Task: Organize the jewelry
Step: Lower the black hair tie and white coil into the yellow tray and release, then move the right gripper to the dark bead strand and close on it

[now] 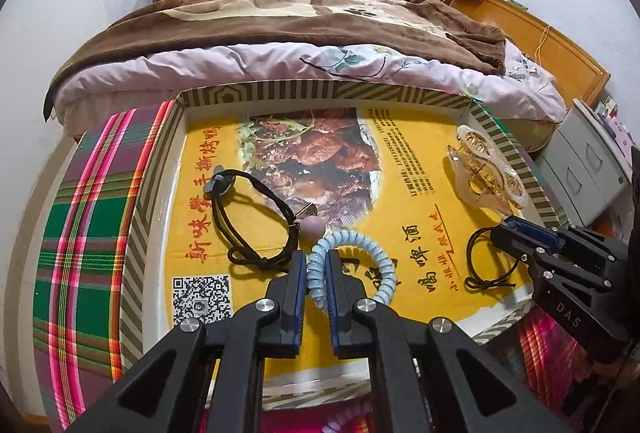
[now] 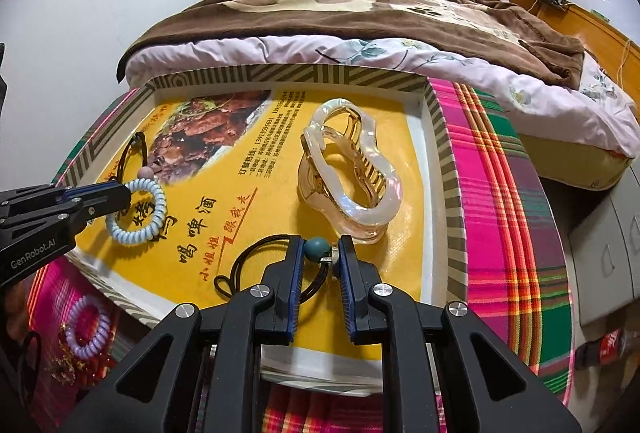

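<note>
Jewelry lies in a striped-rim tray (image 1: 320,91) on a plaid cloth (image 1: 88,217): a pearly claw clip (image 2: 352,173) toward the far right, then a pale blue coil hair tie (image 1: 352,265) pinched in the left gripper (image 1: 316,265), and a black elastic's teal bead (image 2: 317,248) clamped by the right gripper (image 2: 318,253).

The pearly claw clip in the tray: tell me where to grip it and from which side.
Grip the claw clip across its narrow waist, coming from above. It lies on its side in the tray, the curved shells pinching inward there, so the fingers would seat instead of sliding off.
</note>
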### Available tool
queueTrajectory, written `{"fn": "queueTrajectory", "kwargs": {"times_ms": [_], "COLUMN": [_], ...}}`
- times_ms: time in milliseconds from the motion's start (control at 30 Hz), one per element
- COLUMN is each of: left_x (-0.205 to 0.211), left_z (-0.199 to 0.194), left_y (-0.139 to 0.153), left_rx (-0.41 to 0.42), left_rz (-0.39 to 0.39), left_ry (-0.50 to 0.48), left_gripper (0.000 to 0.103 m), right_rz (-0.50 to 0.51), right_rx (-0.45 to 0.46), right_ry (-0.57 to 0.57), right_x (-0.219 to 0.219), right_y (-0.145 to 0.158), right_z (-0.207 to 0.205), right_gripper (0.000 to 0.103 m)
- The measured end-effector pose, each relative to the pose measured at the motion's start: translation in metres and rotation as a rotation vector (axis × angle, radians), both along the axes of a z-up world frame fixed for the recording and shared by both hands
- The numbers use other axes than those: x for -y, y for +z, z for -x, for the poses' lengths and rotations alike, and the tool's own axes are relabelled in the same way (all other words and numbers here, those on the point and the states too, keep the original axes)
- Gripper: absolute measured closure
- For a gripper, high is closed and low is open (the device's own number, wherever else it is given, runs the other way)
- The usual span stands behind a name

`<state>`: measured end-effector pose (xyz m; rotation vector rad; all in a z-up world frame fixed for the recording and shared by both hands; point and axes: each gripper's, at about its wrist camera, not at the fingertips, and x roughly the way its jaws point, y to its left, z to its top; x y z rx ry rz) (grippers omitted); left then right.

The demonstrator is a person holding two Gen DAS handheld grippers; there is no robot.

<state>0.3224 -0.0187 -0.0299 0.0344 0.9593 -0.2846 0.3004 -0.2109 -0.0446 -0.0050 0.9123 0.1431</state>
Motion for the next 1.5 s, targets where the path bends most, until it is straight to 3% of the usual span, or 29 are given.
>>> {"fn": "queueTrajectory", "kwargs": {"times_ms": [233, 300, 367, 433, 600, 733, 1100, 1300, 1367, 1500], "left_x": [-0.001, -0.002, -0.003, -0.005, -0.010, -0.015, -0.041, -0.065, -0.074, -0.086], "left_z": [0.002, 0.003, 0.005, 0.008, 0.019, 0.035, 0.091, 0.125, 0.133, 0.150], "left_y": [0.000, 0.000, 0.003, 0.006, 0.017, 0.030, 0.056, 0.052, 0.049, 0.044], "left_rx": [-0.008, -0.010, -0.006, -0.001, 0.014, 0.047, 0.101, 0.104, 0.099, 0.091], "left_rz": [-0.002, -0.001, 0.006, 0.016, 0.015, 0.025, 0.068, 0.090, 0.104, 0.113], "left_ry": [0.003, 0.006, 0.009, 0.013, 0.022, 0.026, 0.069, 0.112, 0.127, 0.147], "left_gripper": [0.091, 0.083, 0.063, 0.059, 0.058, 0.044, 0.036, 0.034, 0.032, 0.031], "right_rz": [0.003, 0.002, -0.008, -0.014, -0.033, -0.056, -0.088, -0.114, -0.112, -0.107], "right_rx": [-0.006, 0.002, 0.010, 0.015, 0.029, 0.060, 0.109, 0.077, 0.059, 0.008], "right_ry": [-0.017, -0.022, -0.022, -0.023, -0.032, -0.031, -0.004, 0.015, 0.033, 0.085], "right_x": [0.002, 0.002, 0.002, 0.003, 0.004, 0.004, 0.005, 0.004, 0.002, -0.010], "right_y": [-0.001, 0.001, 0.004, 0.006, 0.014, 0.026, 0.049, 0.036, 0.028, 0.012], "right_z": [0.000, 0.001, 0.003, 0.005, 0.015, 0.031, 0.081, 0.111, 0.115, 0.115], "right_gripper": [0.084, 0.083, 0.075, 0.069, 0.068, 0.068, 0.068, 0.066, 0.060, 0.058]}}
